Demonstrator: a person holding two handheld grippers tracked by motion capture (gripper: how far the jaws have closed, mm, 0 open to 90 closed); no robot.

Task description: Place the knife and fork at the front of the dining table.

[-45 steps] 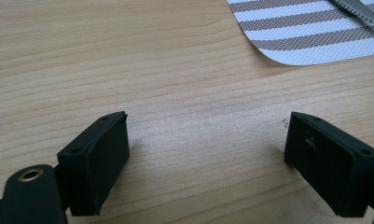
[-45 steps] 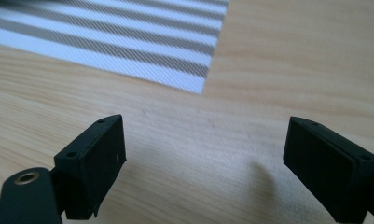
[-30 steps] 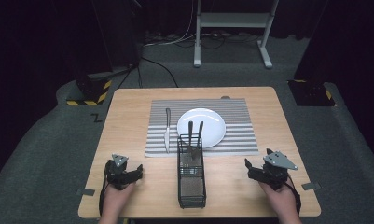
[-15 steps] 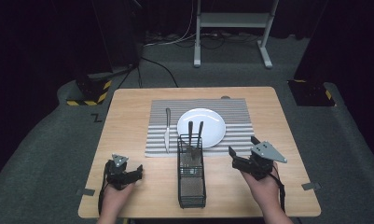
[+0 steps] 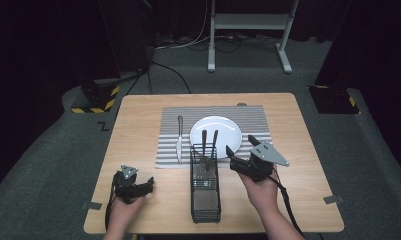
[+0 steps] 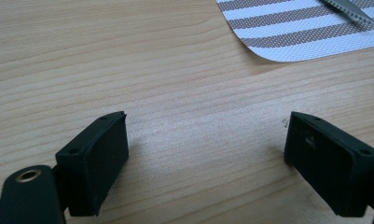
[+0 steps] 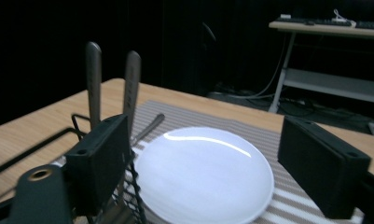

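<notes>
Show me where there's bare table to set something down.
Free: the wood left of the striped mat, and the right side past the right gripper. Crowded: the middle, with knife, plate and wire basket holding two utensils.

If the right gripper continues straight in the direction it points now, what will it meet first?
Probably the two utensil handles standing in the wire basket: the right gripper, jaws open and empty, just closing slightly, aims there. The white plate lies behind; depth is unclear.

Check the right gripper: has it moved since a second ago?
Yes. The right gripper has moved left toward the wire caddy, jaws just closing slightly with nothing between them.
</notes>
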